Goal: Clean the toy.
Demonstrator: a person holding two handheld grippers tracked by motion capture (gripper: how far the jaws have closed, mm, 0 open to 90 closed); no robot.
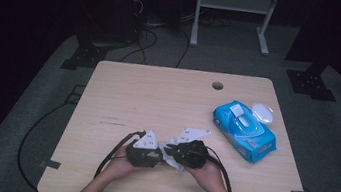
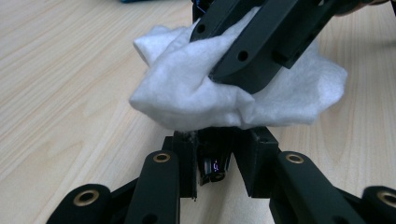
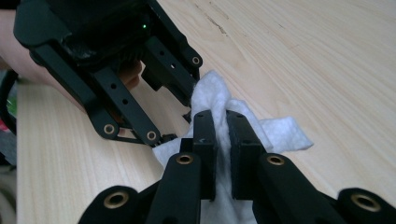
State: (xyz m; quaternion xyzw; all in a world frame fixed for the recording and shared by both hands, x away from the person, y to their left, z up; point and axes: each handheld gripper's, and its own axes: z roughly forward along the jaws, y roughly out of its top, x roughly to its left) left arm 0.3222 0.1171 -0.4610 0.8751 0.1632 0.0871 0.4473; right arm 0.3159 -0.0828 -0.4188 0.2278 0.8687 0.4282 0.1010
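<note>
Two grippers meet on one white wipe [image 1: 173, 158] low over the surface [image 1: 158, 99]. Your left gripper [image 1: 158, 158] and right gripper [image 1: 170, 152] each have their fingers clamped on it, likely to fold or stretch it. The high view adds the blue wipe pack [image 1: 244, 130], lid open, well apart; the left gripper view shows the cloth bunched.

- We see a white wipe [image 2: 196, 88] between black grippers.
- Our table [image 1: 158, 99] is pale wood grain.
- The wipes pack [image 1: 244, 131] is bright blue, its lid white.
</note>
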